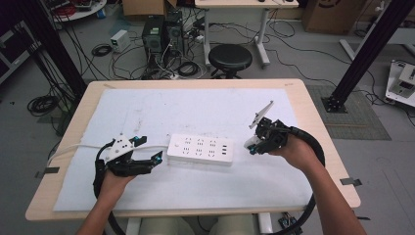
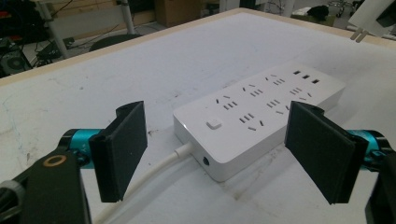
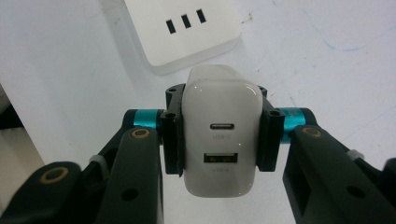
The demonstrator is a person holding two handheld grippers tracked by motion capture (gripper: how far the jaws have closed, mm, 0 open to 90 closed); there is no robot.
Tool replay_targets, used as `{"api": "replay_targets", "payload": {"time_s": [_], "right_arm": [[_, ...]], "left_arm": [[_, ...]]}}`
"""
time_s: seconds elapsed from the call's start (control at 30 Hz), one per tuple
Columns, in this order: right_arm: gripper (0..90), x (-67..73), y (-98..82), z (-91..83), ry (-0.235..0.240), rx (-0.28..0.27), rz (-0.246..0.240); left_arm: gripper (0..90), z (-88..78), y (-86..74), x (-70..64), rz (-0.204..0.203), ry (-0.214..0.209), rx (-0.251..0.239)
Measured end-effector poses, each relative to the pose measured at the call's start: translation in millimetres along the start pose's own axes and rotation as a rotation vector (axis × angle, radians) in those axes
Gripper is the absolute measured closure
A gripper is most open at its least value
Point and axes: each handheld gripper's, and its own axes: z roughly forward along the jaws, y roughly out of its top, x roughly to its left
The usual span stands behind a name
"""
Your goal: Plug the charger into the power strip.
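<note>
A white power strip [image 1: 200, 149] with several sockets and three USB slots lies mid-table on a white mat [image 1: 195, 105]; its white cable [image 2: 149, 177] runs off to the left. My left gripper [image 1: 148, 149] rests at the strip's cable end, open, its jaws either side of that end without touching it. In the left gripper view the strip [image 2: 261, 112] lies just ahead between the spread pads [image 2: 123, 149]. My right gripper [image 1: 252, 146] hovers off the strip's right end, shut on a white USB charger [image 3: 222, 102], its two ports facing the camera. The strip's USB end [image 3: 182, 32] lies beyond it.
The wooden table [image 1: 313, 112] ends close behind the mat. Beyond it stand a black stool [image 1: 230, 58], computer towers [image 1: 161, 34] and tangled floor cables [image 1: 105, 49]. Black frame posts [image 1: 364, 54] rise at both sides.
</note>
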Motion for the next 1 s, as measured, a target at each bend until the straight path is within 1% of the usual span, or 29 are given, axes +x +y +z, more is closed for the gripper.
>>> {"api": "replay_targets", "payload": {"time_s": [0.03, 0.13, 0.23, 0.37, 0.4, 0.43, 0.47, 0.57, 0.77, 1.0], "right_arm": [[63.1, -0.3, 0.0, 1.6, -0.007, 0.008, -0.011], [63.0, 2.0, 0.3, 5.5, -0.004, 0.040, -0.009], [63.0, 2.3, 2.1, 7.2, 0.007, 0.037, -0.029], [63.0, 3.1, 5.9, 8.9, 0.005, 0.042, -0.031], [63.0, 3.9, 7.3, 8.5, 0.007, 0.046, -0.021], [63.0, 3.3, 9.2, 8.4, 0.007, 0.040, -0.034], [63.0, 3.8, 11.5, 7.8, 0.007, 0.040, -0.033], [63.0, 2.9, 20.3, 7.3, 0.015, 0.033, -0.048], [63.0, 2.5, 43.8, 10.2, 0.028, 0.047, -0.088], [63.0, 3.2, 71.5, 21.0, 0.051, 0.064, -0.145]], "left_arm": [[21.2, 0.0, -0.3, 0.2, 0.000, -0.001, 0.001], [21.2, 0.0, -0.9, 0.7, 0.000, -0.001, 0.003], [21.2, 0.3, -1.0, 0.7, 0.001, -0.003, 0.001], [21.2, 0.9, -1.6, 0.4, -0.003, -0.006, -0.002], [21.2, 0.9, -1.9, 0.1, -0.005, -0.005, -0.003], [21.2, 0.9, -2.2, 0.1, -0.007, -0.005, -0.004], [21.2, 0.5, -2.6, 0.7, -0.005, -0.005, -0.002], [21.2, -0.2, -3.6, 1.5, -0.010, 0.000, -0.007], [21.2, -3.1, -5.1, 2.6, -0.002, 0.006, -0.003], [21.1, -8.4, -7.7, 6.6, -0.010, 0.010, -0.009]]}}
